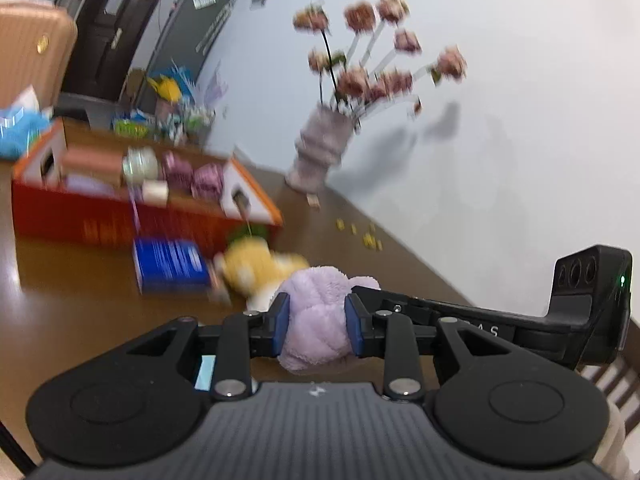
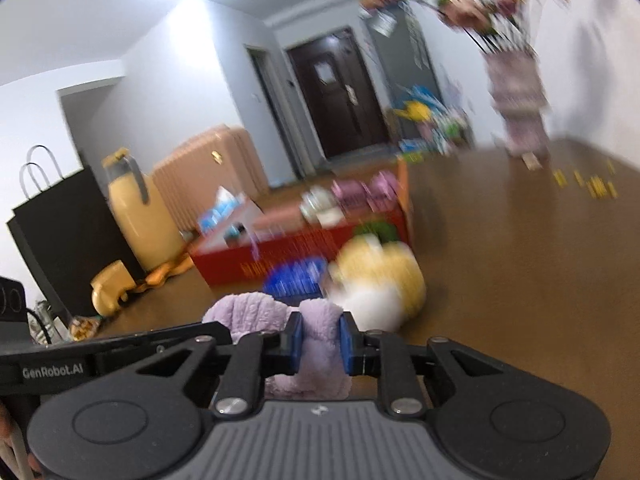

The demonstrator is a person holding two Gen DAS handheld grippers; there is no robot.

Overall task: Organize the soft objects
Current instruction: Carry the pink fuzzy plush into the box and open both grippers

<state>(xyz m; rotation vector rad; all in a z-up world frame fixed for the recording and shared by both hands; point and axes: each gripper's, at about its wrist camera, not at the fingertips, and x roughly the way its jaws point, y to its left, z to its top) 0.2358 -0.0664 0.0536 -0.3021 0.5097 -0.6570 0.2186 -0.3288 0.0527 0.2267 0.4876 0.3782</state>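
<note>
1. my landmark is the red box (image 1: 120, 216), an open cardboard carton with orange-edged white flaps, standing on the brown glossy table (image 1: 72, 304). inside it i make out pink-purple ribbed bundles (image 1: 208, 180), a pale round jar-like thing (image 1: 140, 164) and some flat packets; blur hides the rest.
2. just in front of the red box lies a blue printed pack (image 1: 172, 266), flat and rectangular.
3. beside that pack, still in front of the box, a yellow and white plush toy (image 1: 256, 268) lies on the table, rounded and fuzzy.
4. nearer to me than the box, the lilac plush cloth (image 1: 314, 312) is fluffy, bunched and twisted into soft lobes.
5. my left gripper (image 1: 315, 326) is clamped onto the lilac plush cloth, blue pads pressing into its pile from both sides.
6. my right gripper (image 2: 320, 344) is clenched on another fold of the same cloth, pads sunk into it.
7. beyond the box, by the white wall, a ribbed pale vase (image 1: 320, 148) holds pink flowers (image 1: 360, 48).
</note>
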